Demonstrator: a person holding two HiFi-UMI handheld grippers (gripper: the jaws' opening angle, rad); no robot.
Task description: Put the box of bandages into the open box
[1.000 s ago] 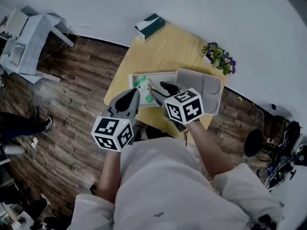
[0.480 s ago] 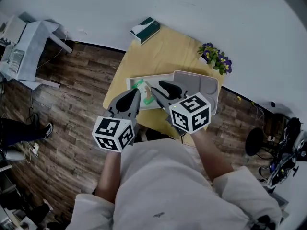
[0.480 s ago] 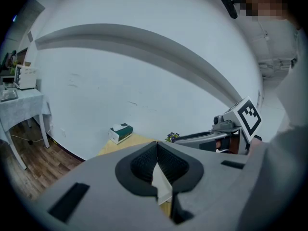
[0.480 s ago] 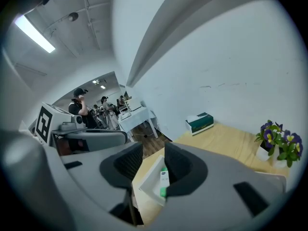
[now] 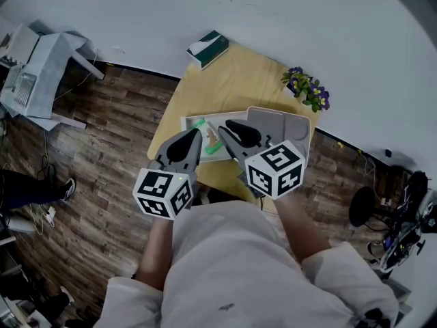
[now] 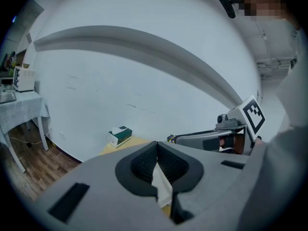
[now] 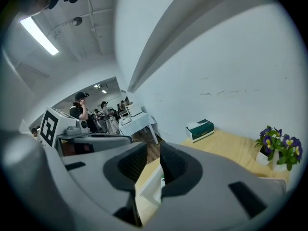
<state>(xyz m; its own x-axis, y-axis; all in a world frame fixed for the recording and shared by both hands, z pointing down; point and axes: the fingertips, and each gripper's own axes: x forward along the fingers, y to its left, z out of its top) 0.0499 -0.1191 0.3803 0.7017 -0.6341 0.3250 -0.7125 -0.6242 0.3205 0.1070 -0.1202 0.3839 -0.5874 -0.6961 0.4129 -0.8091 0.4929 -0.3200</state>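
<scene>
Small green-and-white cardboard box of bandages (image 5: 203, 130) lies in the white open plastic box (image 5: 186, 125). Left gripper (image 6: 156, 146) jaws together; right gripper (image 7: 153, 152) jaws closing, empty. Probably light and crushable: hold its long sides.

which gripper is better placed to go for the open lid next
Right, probably. The right hand-held gripper hangs over the open box on the side where the lid lies open, its jaws closing with nothing between them. The left hand-held gripper is shut and sits farther from the lid.
</scene>
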